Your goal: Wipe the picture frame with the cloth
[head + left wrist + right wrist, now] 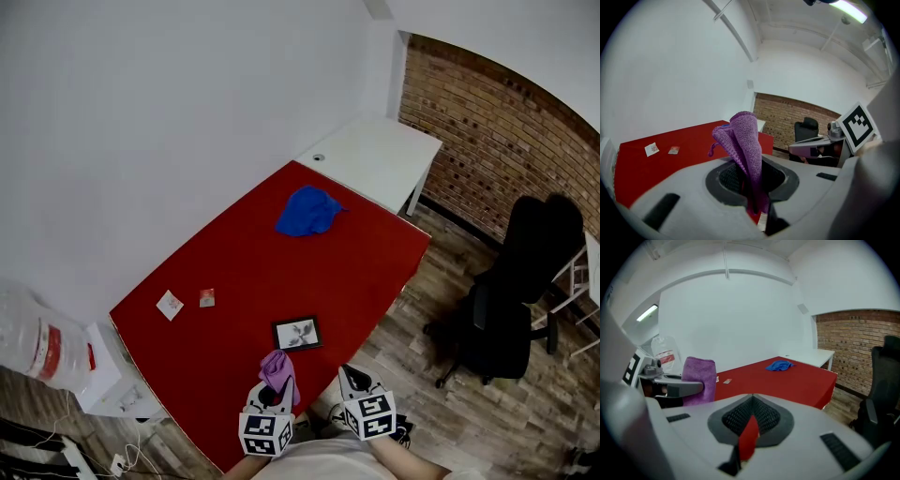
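The picture frame (297, 333) lies flat on the red worktop (234, 272), close to its near edge. Just on my side of the frame is the left hand-held gripper (274, 389), raised and clamped on the purple cloth (745, 140). Only a low fold is pinched, and most of the cloth stands loose above the jaws. That's my worry: drag it across the glass and the cloth could pull out, or the hard jaw tips could meet the frame instead of fabric. The frame looks light and nothing pins it, so a firm wipe could push it across the worktop or off that edge. The right hand-held gripper (351, 379), on the near right of the frame, sits all but closed with nothing in it, free to steady things. A blue cloth (307, 212) lies well beyond the frame.
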The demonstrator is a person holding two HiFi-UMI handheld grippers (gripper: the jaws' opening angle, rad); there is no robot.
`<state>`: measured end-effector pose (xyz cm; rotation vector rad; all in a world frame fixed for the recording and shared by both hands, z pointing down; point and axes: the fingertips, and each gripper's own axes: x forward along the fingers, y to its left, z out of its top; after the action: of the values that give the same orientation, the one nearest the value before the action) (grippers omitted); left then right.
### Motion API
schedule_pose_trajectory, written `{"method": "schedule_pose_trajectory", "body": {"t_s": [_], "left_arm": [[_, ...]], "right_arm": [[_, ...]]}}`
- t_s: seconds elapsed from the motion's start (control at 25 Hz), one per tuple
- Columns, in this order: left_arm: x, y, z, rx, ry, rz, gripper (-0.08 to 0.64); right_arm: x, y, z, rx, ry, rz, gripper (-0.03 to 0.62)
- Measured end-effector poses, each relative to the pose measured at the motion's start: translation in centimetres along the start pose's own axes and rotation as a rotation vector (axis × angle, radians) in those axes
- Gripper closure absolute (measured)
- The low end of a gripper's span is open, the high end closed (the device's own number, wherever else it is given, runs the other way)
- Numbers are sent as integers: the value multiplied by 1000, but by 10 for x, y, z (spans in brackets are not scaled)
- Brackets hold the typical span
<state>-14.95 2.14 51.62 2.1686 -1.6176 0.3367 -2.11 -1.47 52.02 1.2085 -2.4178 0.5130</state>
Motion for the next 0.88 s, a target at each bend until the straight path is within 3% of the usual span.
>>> {"method": "schedule_pose_trajectory", "body": {"t_s": [0.12, 0.36, 0.76, 0.88], "left_arm": [[5, 5, -2, 60, 23, -4, 499], [49, 21, -23, 335, 175, -111, 499], [162, 98, -60, 921, 464, -86, 499], [193, 114, -79, 1039, 562, -98, 500]], "right_arm": [[3, 0, -1, 1, 3, 5, 588], [11, -6, -8, 0, 18, -3, 589], [40, -12, -21, 17, 43, -4, 589], [45, -11, -26, 23, 55, 7, 588]]}}
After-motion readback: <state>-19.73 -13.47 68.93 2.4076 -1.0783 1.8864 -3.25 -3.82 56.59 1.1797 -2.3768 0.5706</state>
